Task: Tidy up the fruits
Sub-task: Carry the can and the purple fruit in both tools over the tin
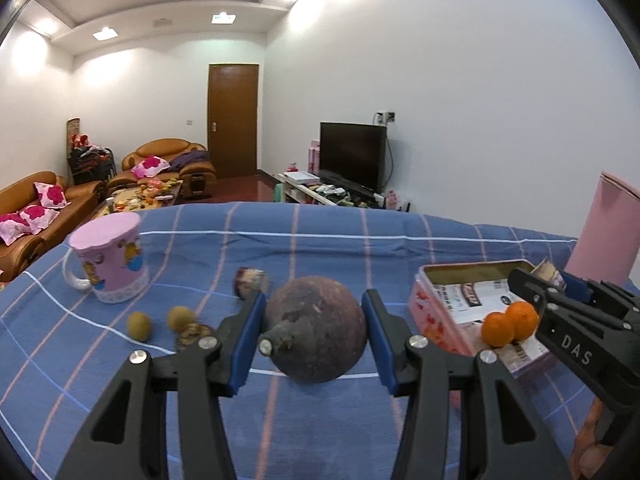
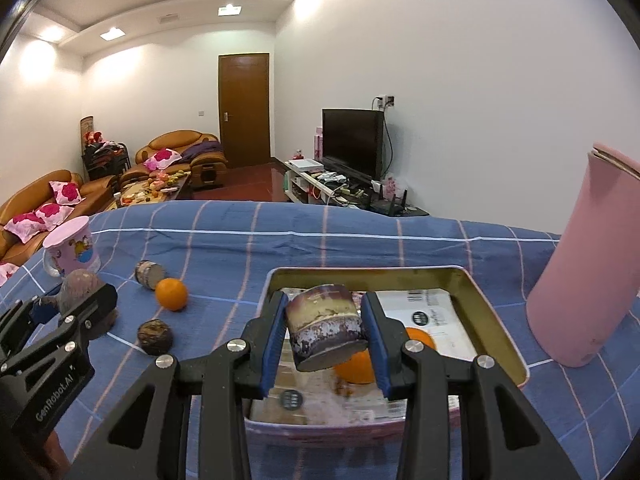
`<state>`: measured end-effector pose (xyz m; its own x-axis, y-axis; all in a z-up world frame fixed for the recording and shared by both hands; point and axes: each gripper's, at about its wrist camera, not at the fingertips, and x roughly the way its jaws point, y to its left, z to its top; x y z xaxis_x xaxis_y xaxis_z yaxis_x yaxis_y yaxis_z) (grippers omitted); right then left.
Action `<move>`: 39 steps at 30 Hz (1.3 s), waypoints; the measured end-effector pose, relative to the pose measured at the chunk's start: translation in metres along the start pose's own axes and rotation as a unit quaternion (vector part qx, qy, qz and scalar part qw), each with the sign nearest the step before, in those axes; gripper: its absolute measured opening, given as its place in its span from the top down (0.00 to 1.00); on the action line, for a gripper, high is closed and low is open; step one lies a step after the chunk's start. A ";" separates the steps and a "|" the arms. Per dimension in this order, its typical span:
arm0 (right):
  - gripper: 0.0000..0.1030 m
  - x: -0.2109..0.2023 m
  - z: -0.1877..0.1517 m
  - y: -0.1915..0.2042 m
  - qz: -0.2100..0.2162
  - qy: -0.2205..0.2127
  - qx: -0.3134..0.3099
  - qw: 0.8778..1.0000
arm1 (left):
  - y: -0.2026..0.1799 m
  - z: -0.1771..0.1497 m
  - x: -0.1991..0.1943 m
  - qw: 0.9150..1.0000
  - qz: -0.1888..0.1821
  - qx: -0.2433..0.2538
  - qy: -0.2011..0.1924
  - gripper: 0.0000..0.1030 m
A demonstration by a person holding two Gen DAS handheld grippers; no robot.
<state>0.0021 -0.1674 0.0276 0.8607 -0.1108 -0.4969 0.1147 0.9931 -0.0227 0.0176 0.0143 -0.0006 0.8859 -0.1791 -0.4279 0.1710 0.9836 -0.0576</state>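
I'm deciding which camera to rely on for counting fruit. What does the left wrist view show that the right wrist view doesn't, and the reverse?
Only the left wrist view: two small yellow-green fruits on the cloth, and the left gripper closed on a round brown fruit.

Only the right wrist view: a loose orange on the cloth, the tin's whole inside, and the right gripper closed on a purple fruit chunk above the tin.

Both: the pink tin holding oranges, the pink mug, the tall pink cup and the blue checked cloth.
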 end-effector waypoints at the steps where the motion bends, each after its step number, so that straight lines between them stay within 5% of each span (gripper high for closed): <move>1: 0.62 0.000 0.000 -0.004 -0.002 0.001 0.000 1.000 | -0.005 0.000 0.000 1.000 -0.001 0.003 -0.001 0.50; 25: 0.61 0.017 0.000 -0.093 -0.048 0.025 0.034 0.998 | -0.114 0.006 0.022 0.997 -0.042 0.060 0.009 0.50; 39: 0.61 0.034 -0.002 -0.108 -0.046 0.050 0.031 0.997 | -0.138 0.011 0.044 0.996 -0.042 0.064 0.046 0.50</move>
<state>0.0175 -0.2786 0.0116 0.7920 -0.1935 -0.5791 0.2238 0.9744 -0.0195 0.0374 -0.1295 -0.0018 0.8238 -0.2516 -0.5080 0.3010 0.9535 0.0159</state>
